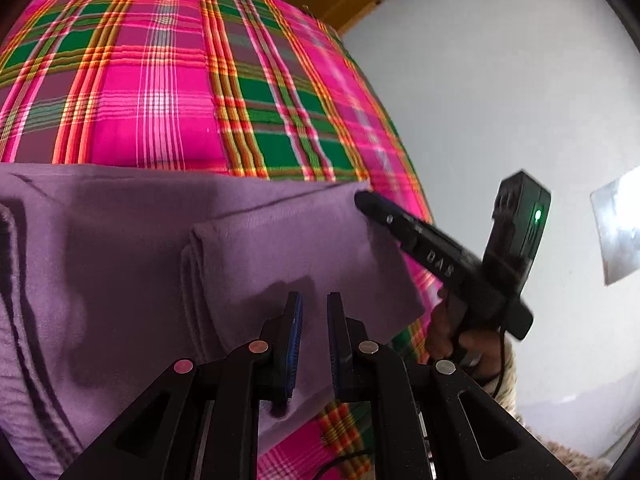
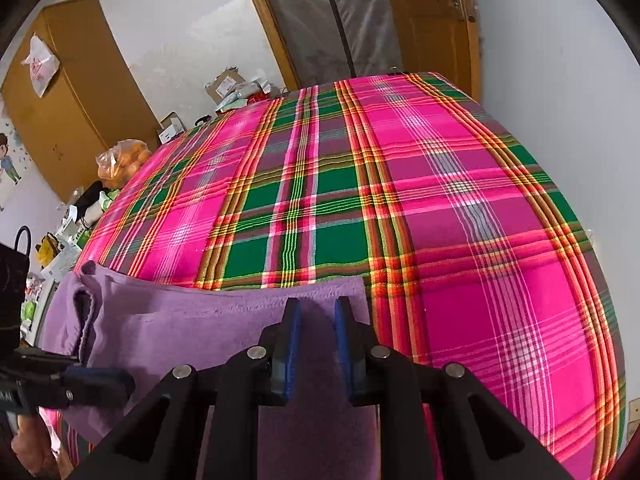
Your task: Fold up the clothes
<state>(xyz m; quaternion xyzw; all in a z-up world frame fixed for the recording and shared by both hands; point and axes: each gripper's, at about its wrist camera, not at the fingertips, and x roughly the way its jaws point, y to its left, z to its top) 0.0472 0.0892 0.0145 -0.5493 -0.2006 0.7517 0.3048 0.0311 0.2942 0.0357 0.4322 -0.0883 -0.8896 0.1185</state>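
Note:
A purple garment [image 1: 140, 260] lies partly folded on a bed with a pink and green plaid cover [image 1: 160, 100], near the front edge. A folded flap with a thick rolled edge sits just ahead of my left gripper [image 1: 314, 308], which is open, with cloth showing in the narrow gap between its blue pads. The right gripper [image 1: 368, 204] rests its tip on the garment's far right corner. In the right wrist view my right gripper [image 2: 318, 312] is open over the purple garment [image 2: 180, 328], close to its right edge. The left gripper [image 2: 104, 386] touches the garment's near left side.
The plaid cover [image 2: 440, 220] stretches far beyond the garment. A white wall runs along the bed's right side. Left of the bed are boxes, a bag of oranges [image 2: 122, 160] and a wooden wardrobe [image 2: 68, 92]. A hand [image 1: 444, 332] holds the right gripper.

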